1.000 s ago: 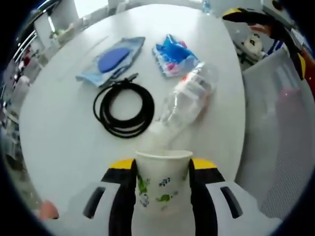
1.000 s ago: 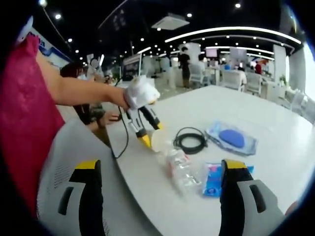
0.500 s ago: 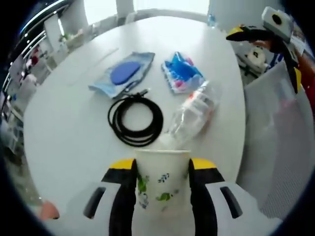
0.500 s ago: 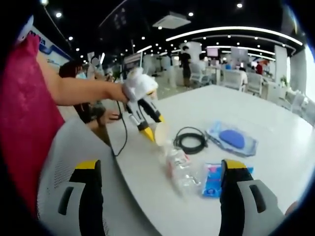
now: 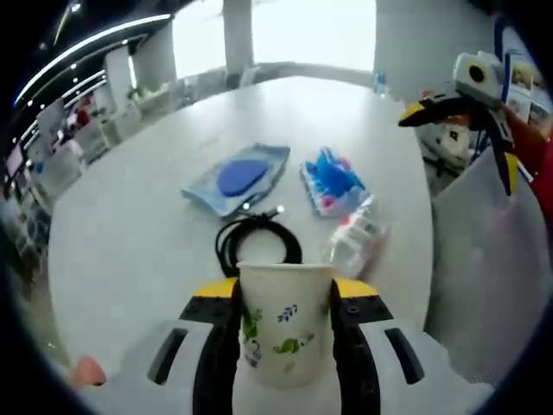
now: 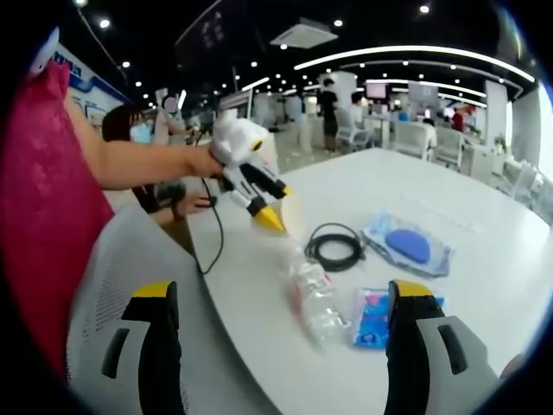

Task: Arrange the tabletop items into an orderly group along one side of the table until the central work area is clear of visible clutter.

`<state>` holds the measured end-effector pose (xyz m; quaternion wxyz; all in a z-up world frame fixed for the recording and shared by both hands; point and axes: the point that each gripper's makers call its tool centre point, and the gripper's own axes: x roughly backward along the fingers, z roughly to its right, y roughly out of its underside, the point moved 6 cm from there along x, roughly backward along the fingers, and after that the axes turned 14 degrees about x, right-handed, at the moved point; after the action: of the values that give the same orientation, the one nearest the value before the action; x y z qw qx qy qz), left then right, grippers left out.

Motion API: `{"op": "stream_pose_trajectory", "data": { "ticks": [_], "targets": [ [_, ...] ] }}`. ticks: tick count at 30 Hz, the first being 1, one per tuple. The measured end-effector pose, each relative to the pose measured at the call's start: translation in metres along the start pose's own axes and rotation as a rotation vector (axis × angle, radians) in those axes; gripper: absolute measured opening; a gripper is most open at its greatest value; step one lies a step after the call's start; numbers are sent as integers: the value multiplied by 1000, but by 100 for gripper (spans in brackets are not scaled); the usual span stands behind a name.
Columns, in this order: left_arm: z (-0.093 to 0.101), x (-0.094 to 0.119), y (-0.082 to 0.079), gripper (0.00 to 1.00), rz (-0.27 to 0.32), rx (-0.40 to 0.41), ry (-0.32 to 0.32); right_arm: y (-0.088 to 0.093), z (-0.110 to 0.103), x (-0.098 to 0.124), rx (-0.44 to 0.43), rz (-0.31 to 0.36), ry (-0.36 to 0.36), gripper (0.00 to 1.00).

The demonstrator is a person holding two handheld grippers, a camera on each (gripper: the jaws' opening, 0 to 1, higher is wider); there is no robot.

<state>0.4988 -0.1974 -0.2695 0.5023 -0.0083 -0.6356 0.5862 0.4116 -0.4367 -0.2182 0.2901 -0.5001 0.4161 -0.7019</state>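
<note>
A round white table (image 5: 130, 251) carries the clutter, in a large, bright hall with ceiling spotlights, curved light strips and more white tables and chairs behind; people stand far off in the right gripper view. The left gripper (image 5: 285, 298) is clamped on a white paper cup (image 5: 285, 324) printed with small blue and green leaves, held upright between its yellow-tipped jaws. Just ahead of the cup lies a coiled black cable (image 5: 257, 244), and to its right a clear plastic bottle (image 5: 356, 244) on its side. Beyond those lie a flat clear pouch with a blue oval inside (image 5: 238, 177) and a blue and pink packet (image 5: 333, 181). The tabletop left of the left gripper is bare and open, and so is the far half of it. The right gripper (image 6: 281, 298) has its jaws wide apart, holding nothing, hovering near the table's edge beside a grey mesh chair back (image 6: 112, 285); ahead of it lie the bottle (image 6: 313, 298), packet (image 6: 373, 313), cable (image 6: 335, 246) and pouch (image 6: 406, 245). No writing is legible on any item
</note>
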Motion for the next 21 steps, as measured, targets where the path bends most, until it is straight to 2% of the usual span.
{"op": "stream_pose_trajectory", "data": {
  "ticks": [11, 15, 21],
  "targets": [
    [-8, 3, -10, 37, 145, 54, -3, -2, 4, -2, 3, -13, -4, 100],
    [-15, 4, -16, 37, 225, 94, -8, -2, 4, -4, 4, -21, -10, 100],
    [-25, 3, -22, 37, 299, 145, -12, -3, 8, -5, 2, -29, -10, 100]
  ]
}}
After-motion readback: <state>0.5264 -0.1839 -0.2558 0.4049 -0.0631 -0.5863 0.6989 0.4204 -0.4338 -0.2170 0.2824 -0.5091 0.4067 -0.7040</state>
